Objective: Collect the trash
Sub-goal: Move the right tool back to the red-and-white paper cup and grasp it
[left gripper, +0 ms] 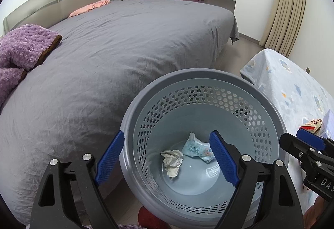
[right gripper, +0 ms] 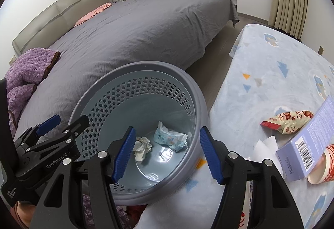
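A grey-blue perforated bin [left gripper: 200, 81] stands between the bed and a low table. On its floor lie a crumpled tissue [left gripper: 172, 161] and a blue-white wrapper [left gripper: 197, 148]. My left gripper [left gripper: 167, 158] is open and straddles the bin's left wall, one pad outside by the rim and one inside, with nothing pinched. My right gripper [right gripper: 168, 156] is open too and straddles the bin's [right gripper: 200, 103] right rim without pressing it. Inside I see the tissue [right gripper: 143, 148] and the wrapper [right gripper: 170, 139]. Each view shows the other gripper at its edge: the left gripper [right gripper: 66, 122], the right gripper [left gripper: 298, 139].
A bed with a grey cover [left gripper: 125, 45] and a purple blanket [left gripper: 23, 47] fills the left. On the blue-blanketed table [right gripper: 271, 66] at right lie a snack packet [right gripper: 288, 122], a purple box [right gripper: 309, 145], a paper cup [right gripper: 323, 166] and white paper [right gripper: 265, 145].
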